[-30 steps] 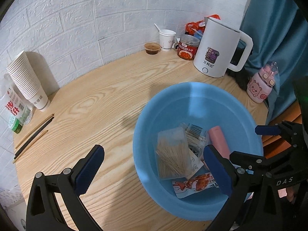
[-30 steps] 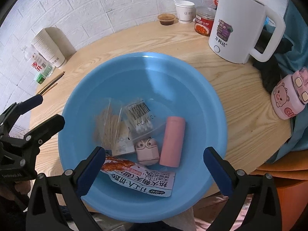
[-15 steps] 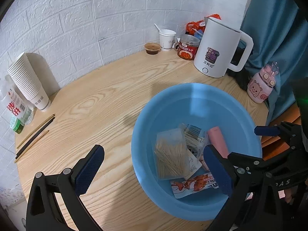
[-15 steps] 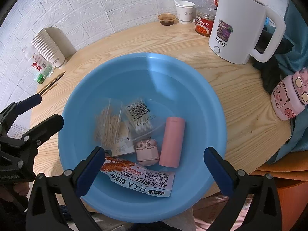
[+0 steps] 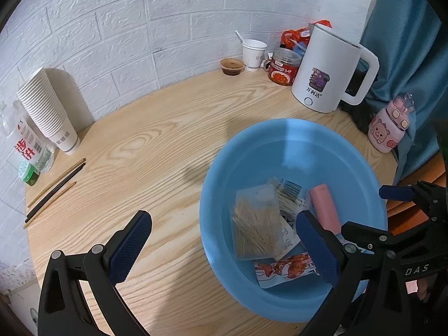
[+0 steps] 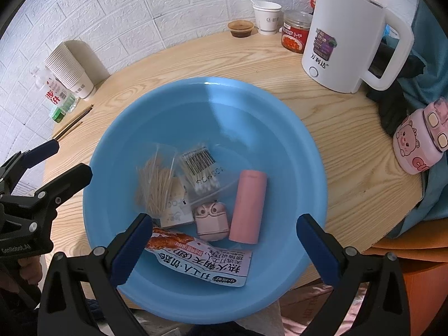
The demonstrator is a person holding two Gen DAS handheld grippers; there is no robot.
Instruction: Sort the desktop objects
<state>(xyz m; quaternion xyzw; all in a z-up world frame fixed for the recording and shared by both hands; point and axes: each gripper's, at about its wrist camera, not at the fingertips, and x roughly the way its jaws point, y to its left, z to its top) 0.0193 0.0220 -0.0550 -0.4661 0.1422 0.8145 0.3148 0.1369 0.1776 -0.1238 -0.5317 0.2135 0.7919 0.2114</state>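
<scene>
Basin (image 6: 280, 128) beneath open right gripper (image 6: 224, 240)

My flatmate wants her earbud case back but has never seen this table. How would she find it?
Find the big blue basin on the round wooden table. Inside, near its front, the earbud case lies just left of a pink cylinder and above a snack packet. It is the small pale pink box with two round eye-like marks.

Black left gripper (image 5: 224, 240) and right gripper (image 6: 224, 240) with blue-padded jaws, silver screws.
</scene>
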